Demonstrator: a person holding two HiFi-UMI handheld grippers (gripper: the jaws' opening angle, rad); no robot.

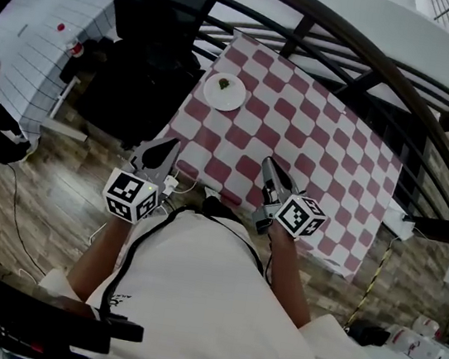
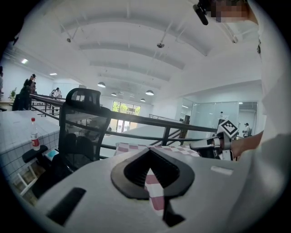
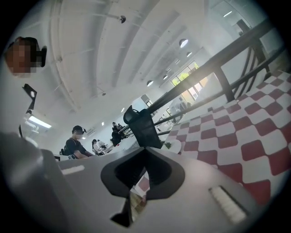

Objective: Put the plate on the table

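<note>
A white plate (image 1: 225,92) with a bit of green food on it rests on the far left part of the red-and-white checked table (image 1: 313,146). The right gripper view shows the plate (image 3: 175,145) small, beyond the jaws. My left gripper (image 1: 168,146) hangs at the table's near left corner, jaws together and empty. My right gripper (image 1: 268,163) is over the near edge of the cloth, shut with nothing in it. Both grippers are well short of the plate. The left gripper view catches the right gripper (image 2: 204,146) off to its right.
A black office chair (image 1: 151,30) stands left of the table, close to the plate. A dark metal railing (image 1: 352,51) curves behind the table. A white tiled counter (image 1: 37,38) with a bottle (image 2: 34,134) lies at far left. Cables run over the wooden floor (image 1: 46,198).
</note>
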